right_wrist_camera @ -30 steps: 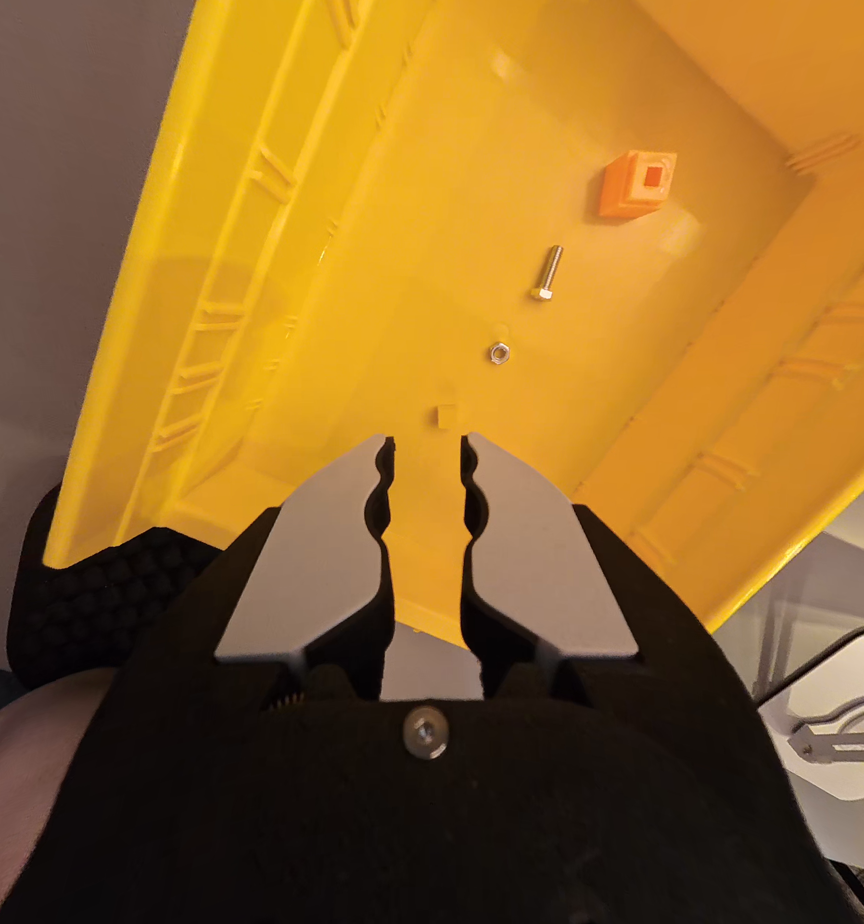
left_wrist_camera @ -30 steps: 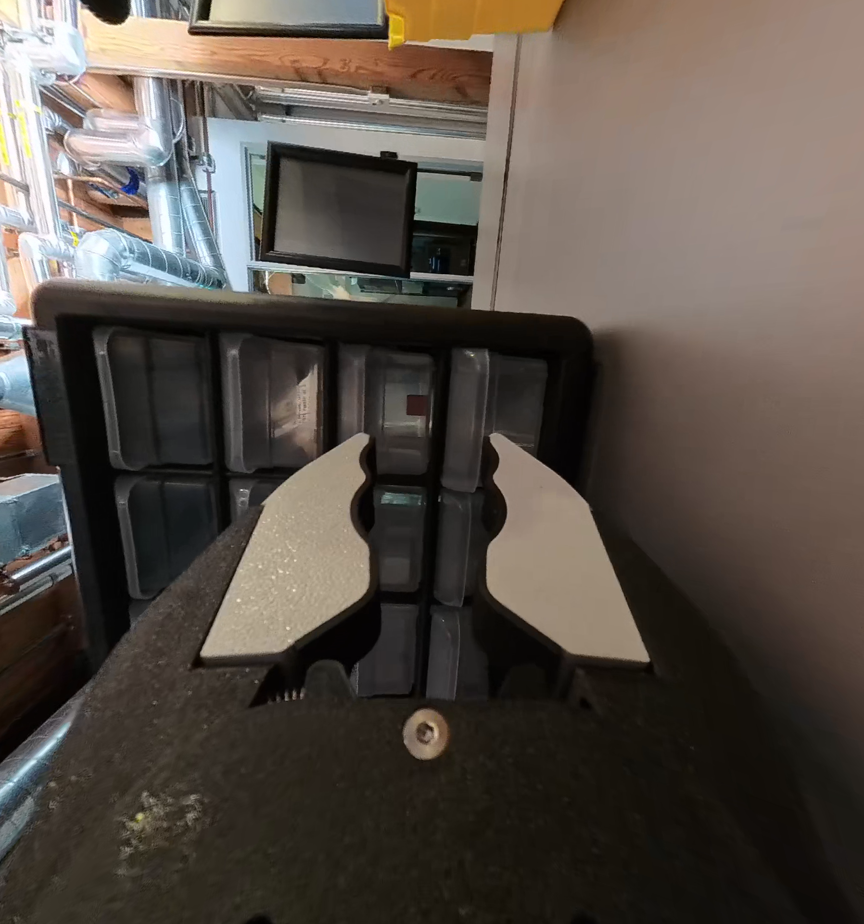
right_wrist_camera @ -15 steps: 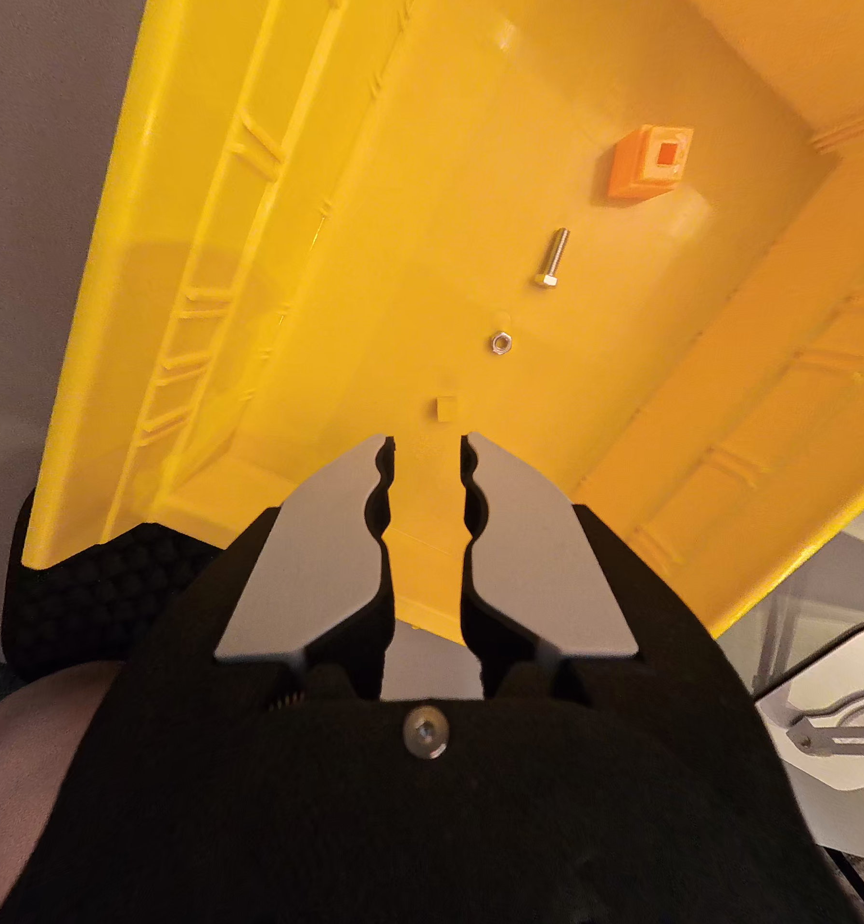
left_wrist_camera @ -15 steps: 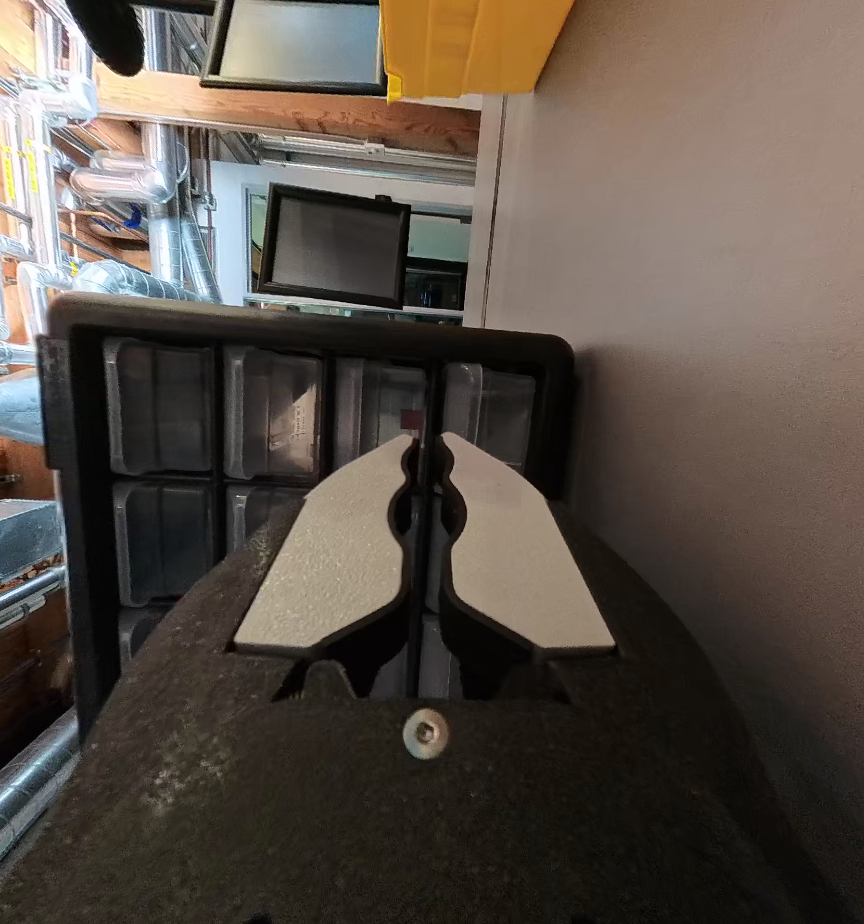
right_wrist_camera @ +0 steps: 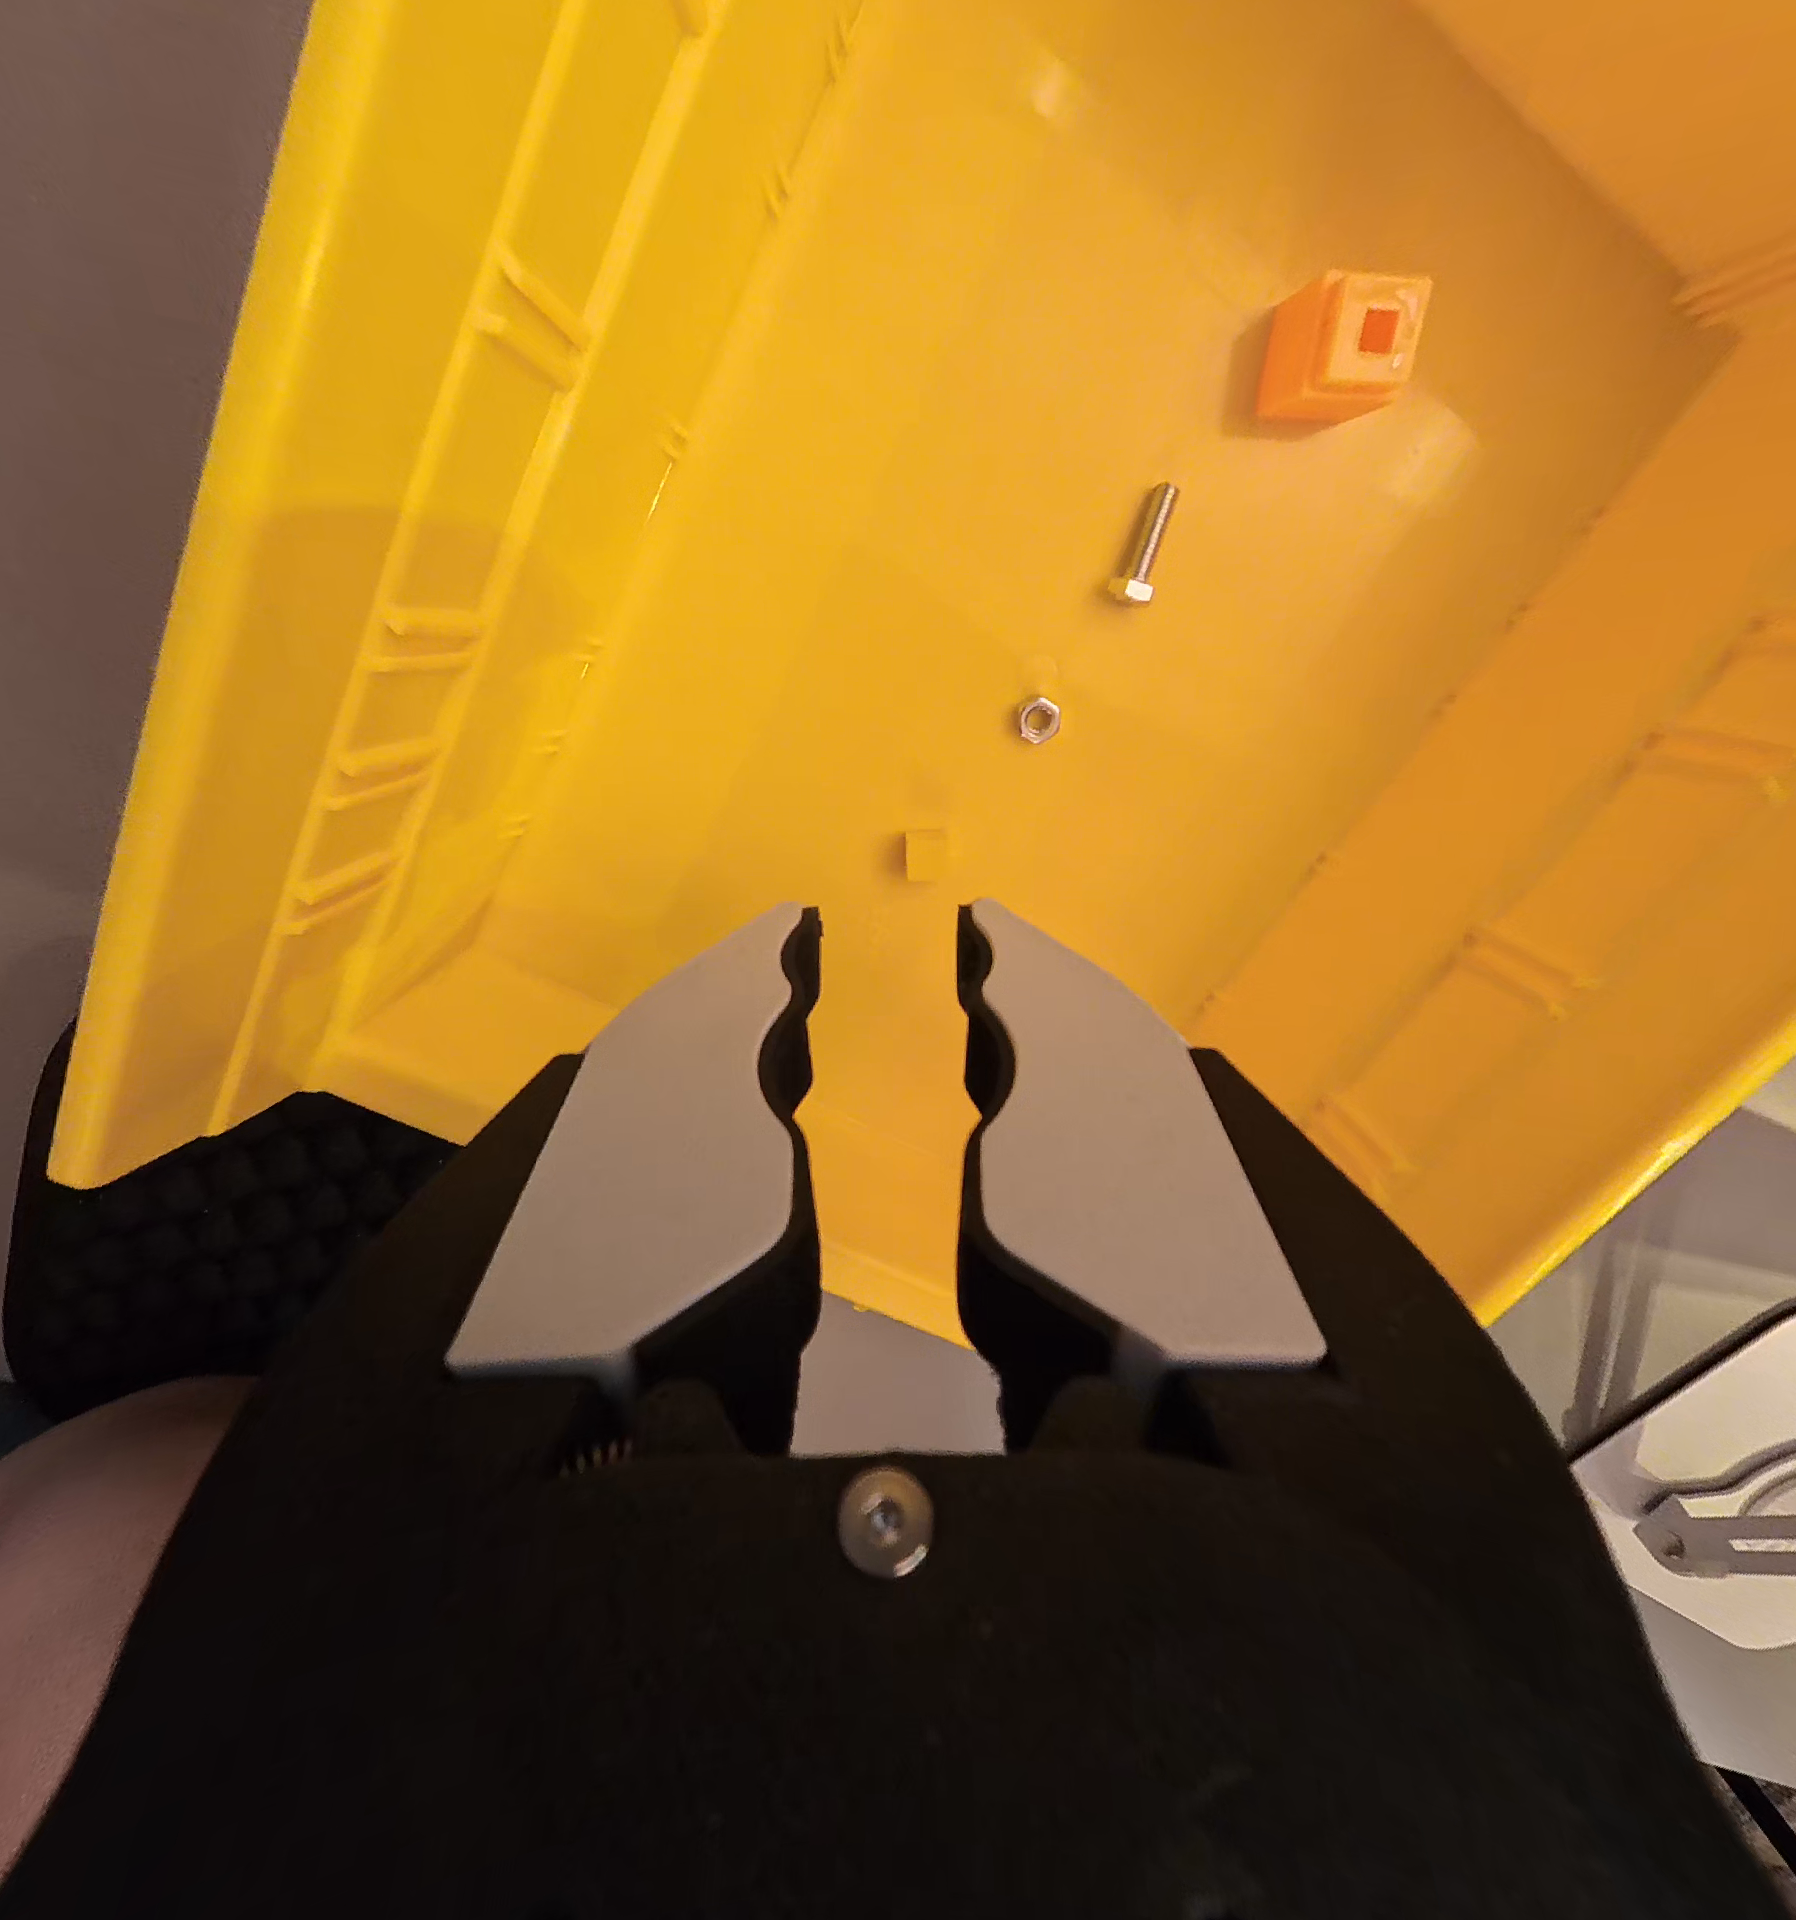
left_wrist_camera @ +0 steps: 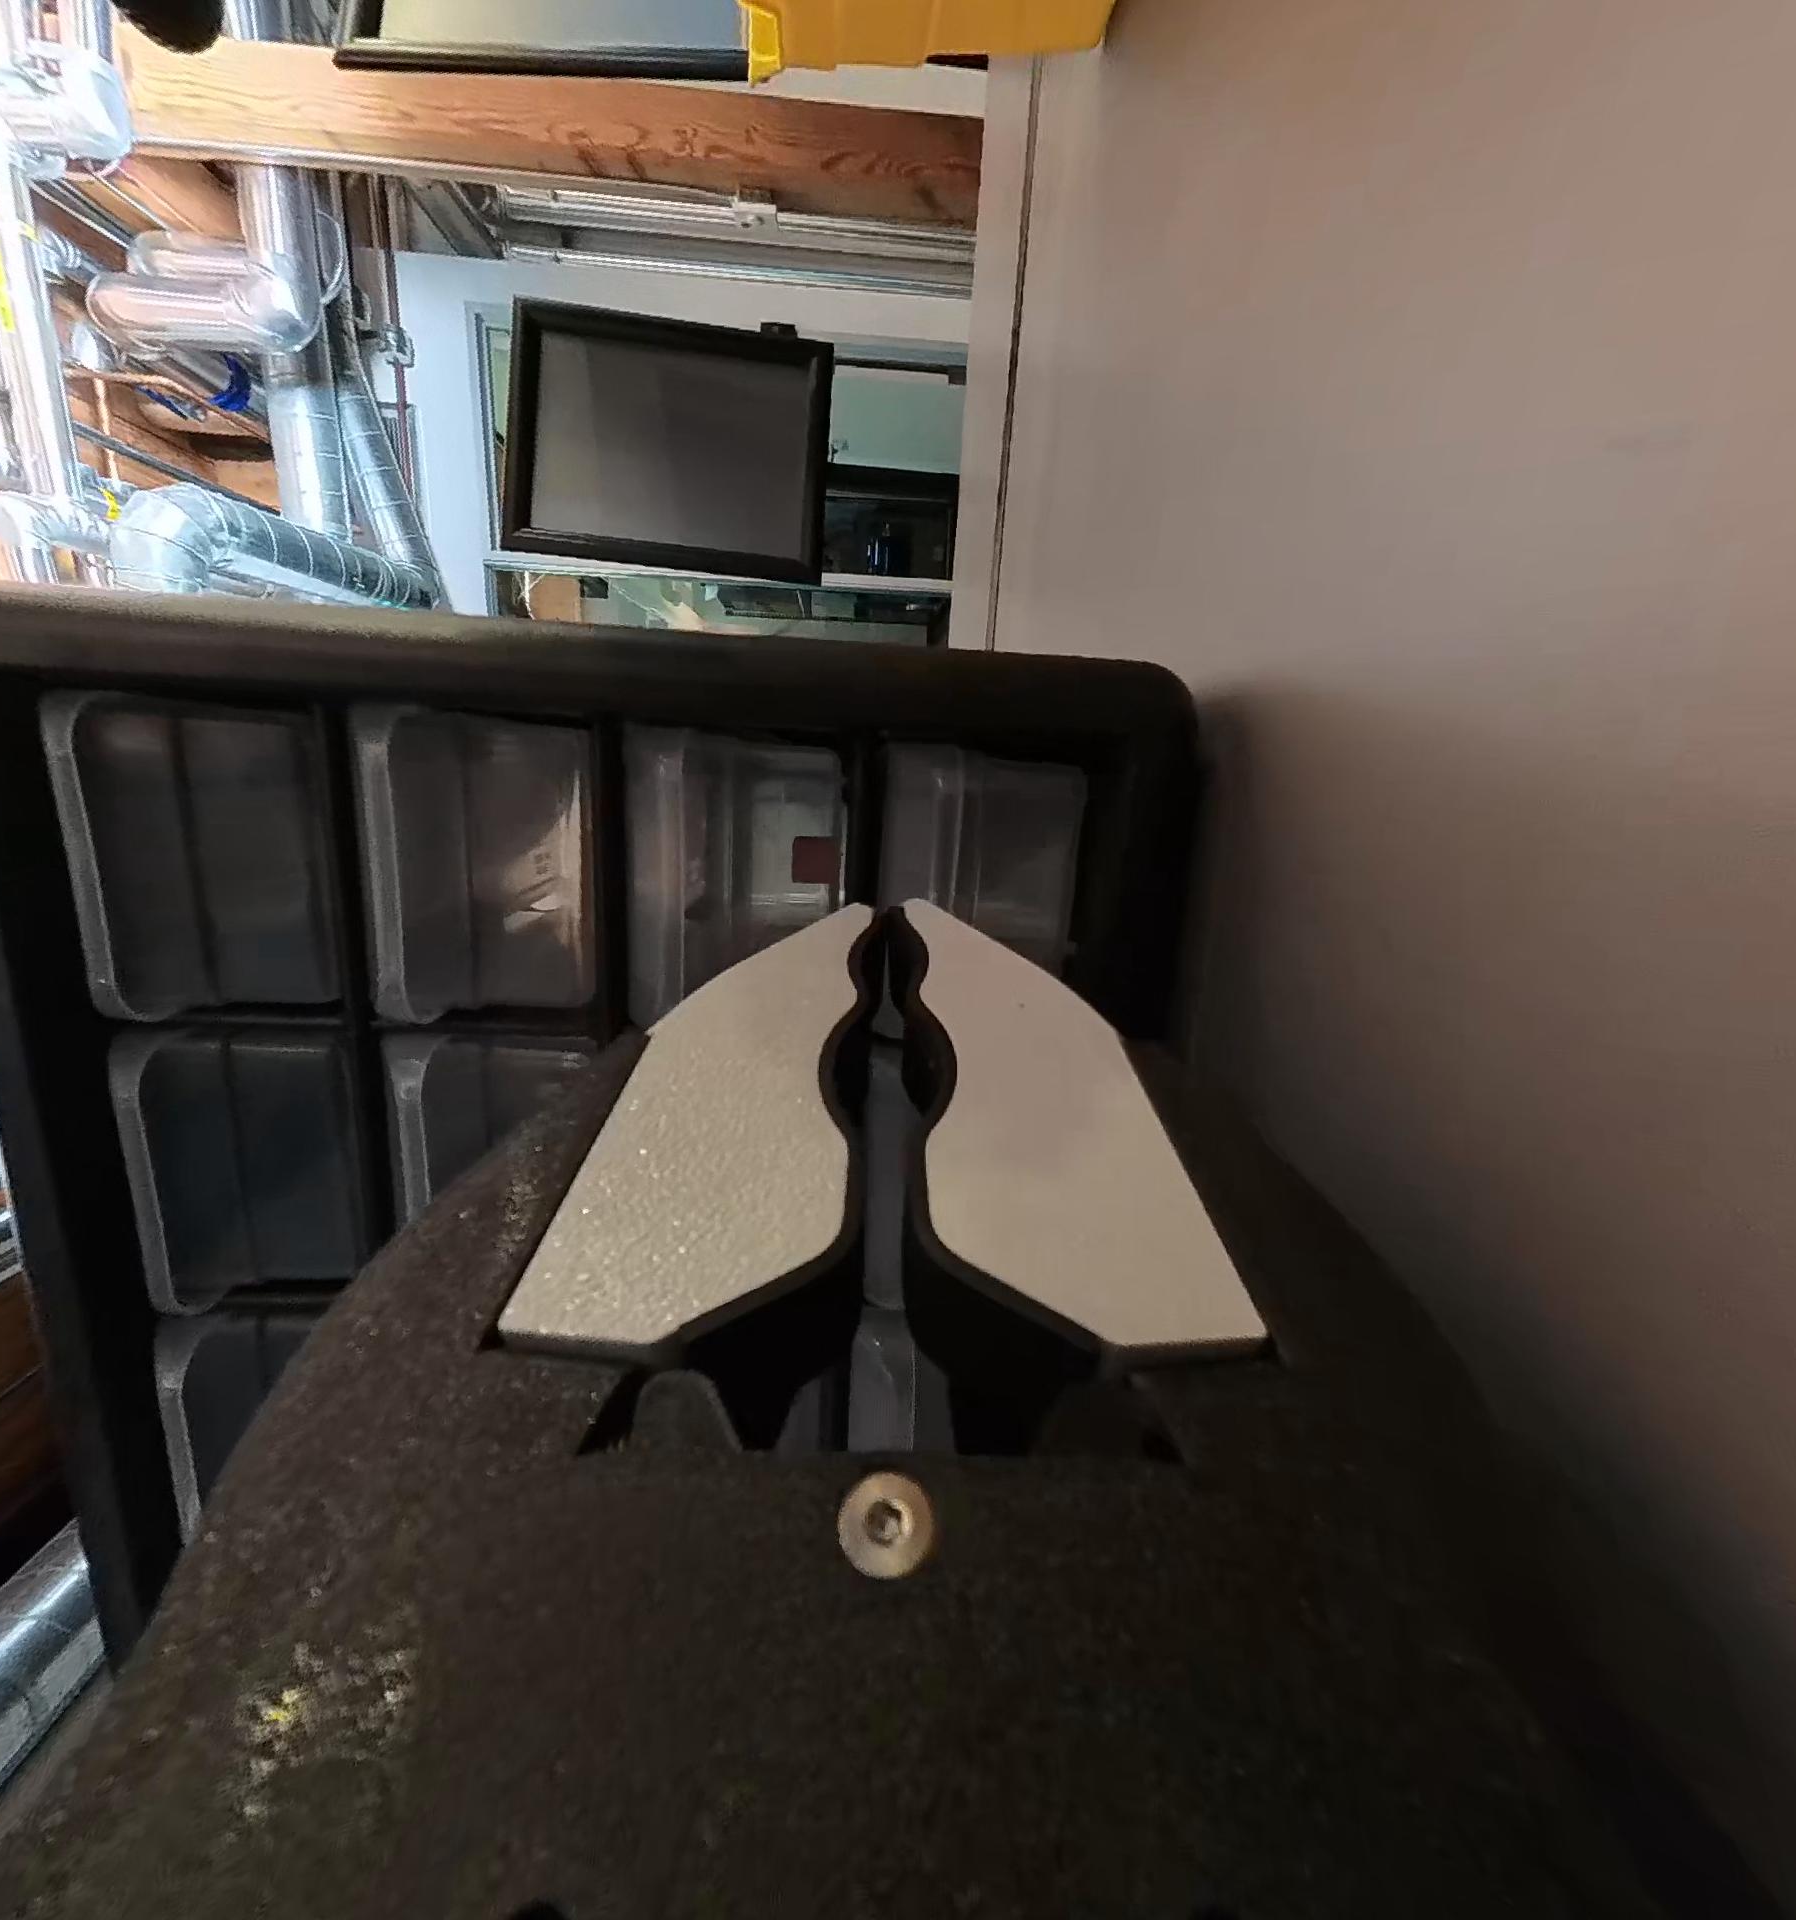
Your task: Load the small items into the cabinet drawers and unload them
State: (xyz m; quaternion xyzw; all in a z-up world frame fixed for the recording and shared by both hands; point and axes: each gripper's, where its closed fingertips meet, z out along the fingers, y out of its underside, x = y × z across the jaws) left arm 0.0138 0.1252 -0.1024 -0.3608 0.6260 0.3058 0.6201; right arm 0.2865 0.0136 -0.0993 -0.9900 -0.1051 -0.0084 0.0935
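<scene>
Left gripper (left_wrist_camera: 889, 914) closed, tips touching, nothing held — cabinet (left_wrist_camera: 561, 665) drawers directly ahead. Right gripper (right_wrist_camera: 889, 914) parted narrowly, empty — small cube (right_wrist_camera: 922, 854) just beyond tips inside yellow bin (right_wrist_camera: 520, 436); nut (right_wrist_camera: 1036, 719), bolt (right_wrist_camera: 1145, 544) farther ahead.

Left wrist faces cabinet (left_wrist_camera: 561, 935) close; right wrist looks into yellow bin (right_wrist_camera: 873, 416); both show bin.
</scene>
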